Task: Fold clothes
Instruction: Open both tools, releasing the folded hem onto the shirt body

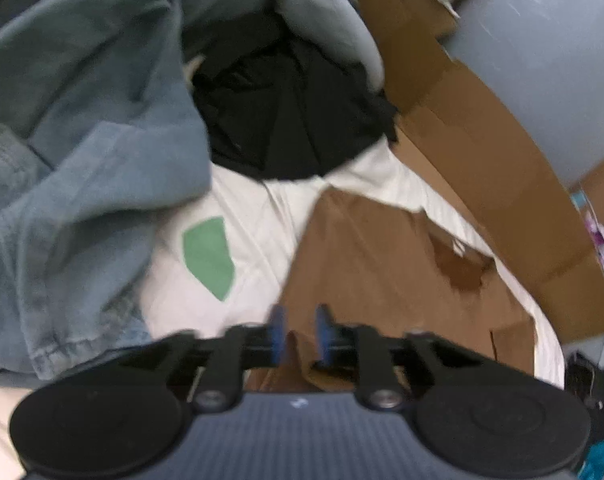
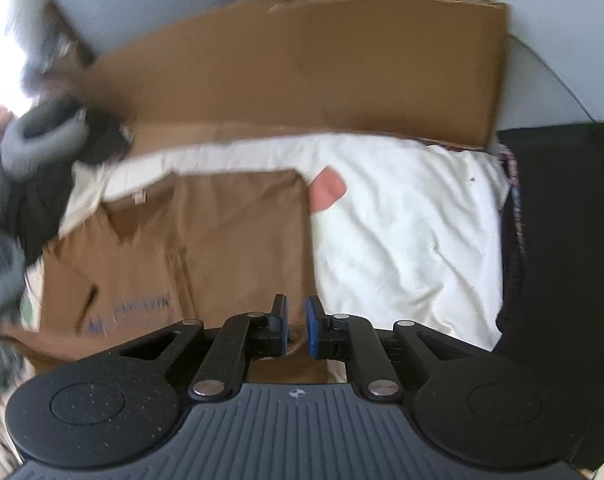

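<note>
A brown garment (image 1: 382, 264) lies flat on a white sheet (image 1: 253, 216) that has a green patch. My left gripper (image 1: 299, 334) hangs over the garment's near edge. Its blue pads stand clearly apart, with a fold of brown cloth below the gap, and the pads do not press on it. In the right wrist view the same brown garment (image 2: 181, 248) fills the left half of the white sheet (image 2: 402, 220). My right gripper (image 2: 295, 328) sits at the garment's near right corner, pads a narrow gap apart with a bit of brown cloth showing low in the gap.
A crumpled blue denim garment (image 1: 81, 140) is heaped at the left, with a black garment (image 1: 293, 120) behind it. A cardboard sheet (image 2: 302, 72) stands along the far side. A pink patch (image 2: 328, 190) marks the sheet, and dark fabric (image 2: 562, 240) lies at the right.
</note>
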{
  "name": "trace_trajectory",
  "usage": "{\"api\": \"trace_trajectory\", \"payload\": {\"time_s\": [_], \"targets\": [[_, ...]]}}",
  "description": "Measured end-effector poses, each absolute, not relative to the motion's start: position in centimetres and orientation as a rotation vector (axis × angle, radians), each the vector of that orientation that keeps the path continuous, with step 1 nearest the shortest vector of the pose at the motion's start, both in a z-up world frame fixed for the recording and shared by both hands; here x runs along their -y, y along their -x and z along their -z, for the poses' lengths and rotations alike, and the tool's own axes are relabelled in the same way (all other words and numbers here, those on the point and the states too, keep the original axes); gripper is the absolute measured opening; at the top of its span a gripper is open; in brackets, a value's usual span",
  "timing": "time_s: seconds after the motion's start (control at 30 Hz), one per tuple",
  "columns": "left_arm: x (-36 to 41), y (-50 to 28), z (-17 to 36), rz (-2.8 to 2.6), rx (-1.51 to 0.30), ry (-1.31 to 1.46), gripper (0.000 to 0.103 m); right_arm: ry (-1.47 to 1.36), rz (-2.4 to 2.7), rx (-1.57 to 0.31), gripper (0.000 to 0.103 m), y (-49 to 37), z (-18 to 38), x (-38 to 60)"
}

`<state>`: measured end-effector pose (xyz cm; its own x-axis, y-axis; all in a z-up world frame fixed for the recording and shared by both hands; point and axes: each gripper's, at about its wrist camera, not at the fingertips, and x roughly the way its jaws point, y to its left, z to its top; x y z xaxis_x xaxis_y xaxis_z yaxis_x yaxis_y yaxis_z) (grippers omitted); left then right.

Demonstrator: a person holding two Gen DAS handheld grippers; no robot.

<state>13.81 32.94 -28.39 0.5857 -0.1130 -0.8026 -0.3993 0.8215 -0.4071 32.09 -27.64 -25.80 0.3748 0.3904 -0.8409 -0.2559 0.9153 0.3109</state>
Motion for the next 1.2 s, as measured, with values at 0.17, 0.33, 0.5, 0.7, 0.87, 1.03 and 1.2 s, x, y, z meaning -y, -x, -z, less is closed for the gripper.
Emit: {"api": "trace_trajectory", "payload": {"time_s": [0.17,0.33,0.5,0.7,0.87,1.03,1.2], "targets": [[-34.2,-12.5,27.3,-0.153,-0.934,0.628,0.044,-0.079,-0.414,-1.134,0.025,-30.9,23.5,28.9],[-34.5,-11.3,26.2,-0.127,-0.988,0.544,0.046,-0.055,-0.427,-1.105,0.040,-29.9,21.6,29.9],[-34.5,-10.4,25.4,-0.159,-1.014,0.533,0.047,-0.079,-0.439,-1.084,0.044,-27.9,22.0,30.2],[-33.6,-10.4,25.5,-0.157,-1.033,0.526,0.050,-0.025,-0.505,-1.102,0.044,-27.3,23.7,28.8],[-32.7,-11.7,28.3,-0.129,-1.092,0.468,0.051,-0.014,-0.514,-1.107,0.044,-27.5,26.6,28.1],[-31.9,-13.0,31.9,-0.095,-1.162,0.406,0.051,0.009,-0.480,-1.132,0.044,-28.2,30.8,27.7],[-31.8,-13.6,34.7,-0.081,-1.193,0.384,0.051,-0.030,-0.436,-1.136,0.044,-29.1,34.2,28.0]]}}
